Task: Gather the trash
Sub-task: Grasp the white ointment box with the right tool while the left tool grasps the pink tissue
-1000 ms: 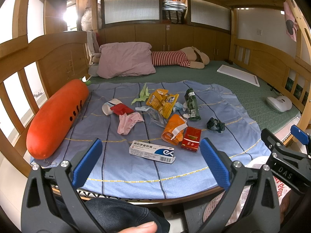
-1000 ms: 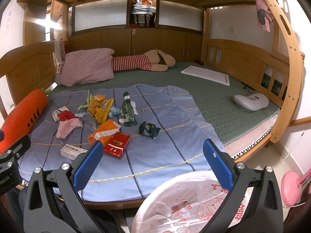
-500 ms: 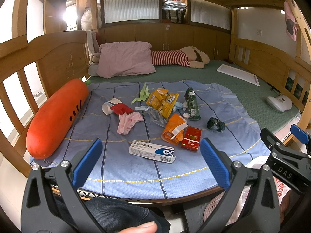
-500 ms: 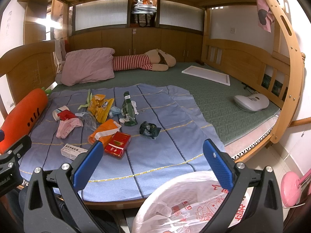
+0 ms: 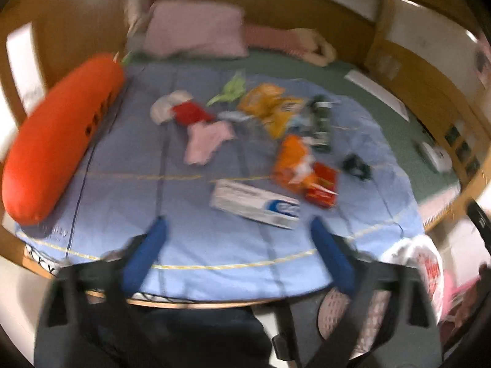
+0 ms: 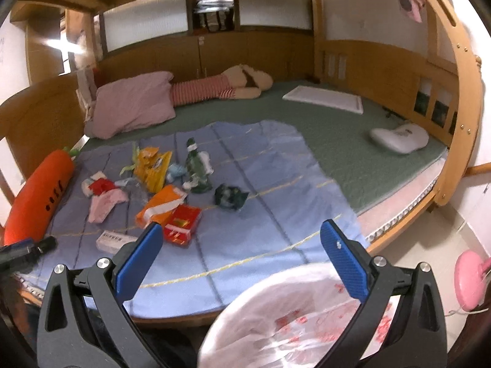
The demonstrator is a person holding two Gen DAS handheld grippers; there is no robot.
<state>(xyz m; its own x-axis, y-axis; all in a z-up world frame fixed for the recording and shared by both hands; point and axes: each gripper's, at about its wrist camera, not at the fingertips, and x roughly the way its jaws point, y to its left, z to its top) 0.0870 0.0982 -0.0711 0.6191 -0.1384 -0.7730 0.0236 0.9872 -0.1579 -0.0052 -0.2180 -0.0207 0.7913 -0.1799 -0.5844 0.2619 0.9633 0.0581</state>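
- Left gripper [image 5: 237, 250] and right gripper [image 6: 241, 253]: both spread wide, empty.
- Trash, including a white box [image 5: 256, 204], lies scattered on the blue sheet [image 6: 270, 224].
- White plastic bag [image 6: 285, 316] sits below the right gripper; contents unclear.

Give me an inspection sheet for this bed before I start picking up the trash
Surface: blue sheet over a green mat.
Job's things: white box, red pack, orange wrapper, yellow bag, green bottle, dark wad; white trash bag at the near edge.
Clutter: carrot plush, pink pillow, striped doll.
Grippers: left gripper and right gripper, jaws open, empty.
Cables: nothing seen.
Surroundings: wooden bed frame; left view blurred.
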